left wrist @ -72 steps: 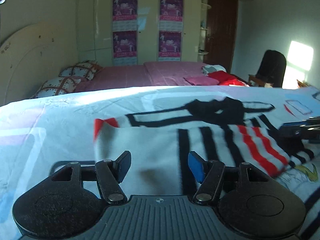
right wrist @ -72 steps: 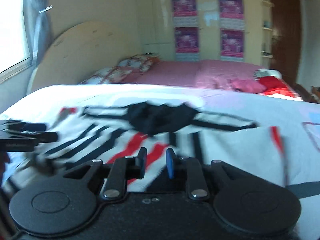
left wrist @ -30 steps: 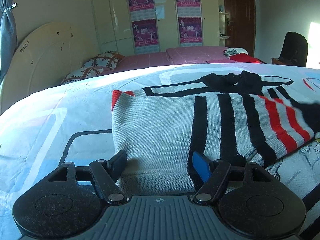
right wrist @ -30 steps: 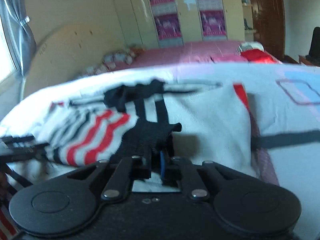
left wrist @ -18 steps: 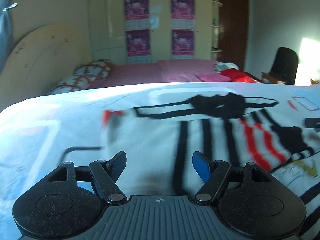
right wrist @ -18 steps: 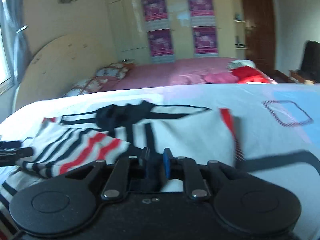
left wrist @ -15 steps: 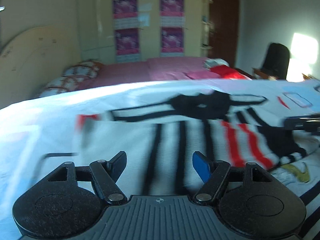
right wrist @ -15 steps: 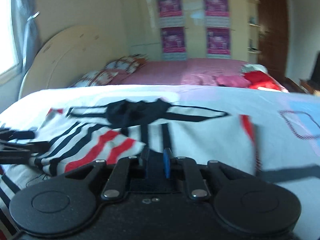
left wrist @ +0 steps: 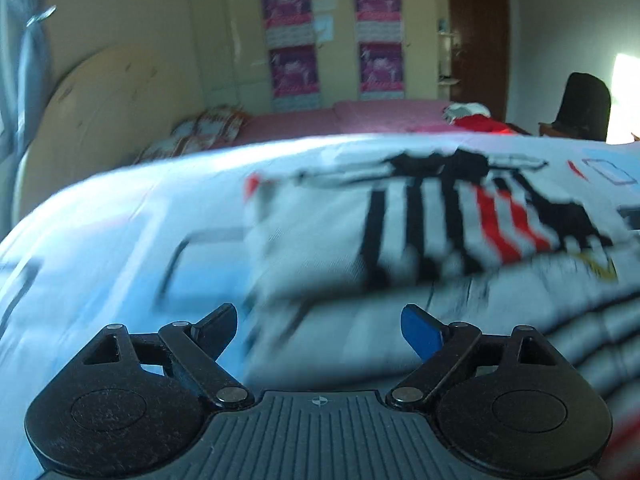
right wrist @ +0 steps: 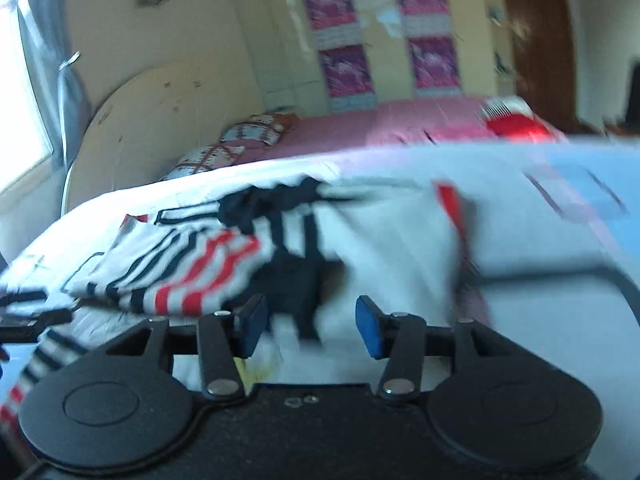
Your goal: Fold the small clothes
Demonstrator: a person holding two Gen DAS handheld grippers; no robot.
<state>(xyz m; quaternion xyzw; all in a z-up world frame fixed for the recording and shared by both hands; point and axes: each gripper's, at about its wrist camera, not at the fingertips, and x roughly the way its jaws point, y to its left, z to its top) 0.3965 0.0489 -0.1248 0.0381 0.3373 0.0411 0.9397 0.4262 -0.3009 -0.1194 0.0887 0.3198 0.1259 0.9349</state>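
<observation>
A small white knit sweater [left wrist: 420,232] with black and red stripes lies on the printed bedsheet [left wrist: 100,240], one sleeve folded across its body. My left gripper [left wrist: 318,330] is open and empty, just short of the sweater's near hem. In the right wrist view the sweater [right wrist: 360,240] shows with its striped sleeve [right wrist: 192,272] folded inward and a black cuff near the middle. My right gripper [right wrist: 308,326] is open, its jaws apart just before the black cuff. Both views are motion-blurred.
A second striped garment [left wrist: 592,328] lies under the sweater at the near right. The left gripper's tips [right wrist: 28,308] show at the left edge of the right wrist view. A pink bed [left wrist: 360,124], pillows [left wrist: 208,128], headboard and wardrobe stand behind.
My right gripper has opened and let go of the black cuff it held. The folded sleeve now rests on the sweater. My left gripper has stayed open and drawn back from the hem.
</observation>
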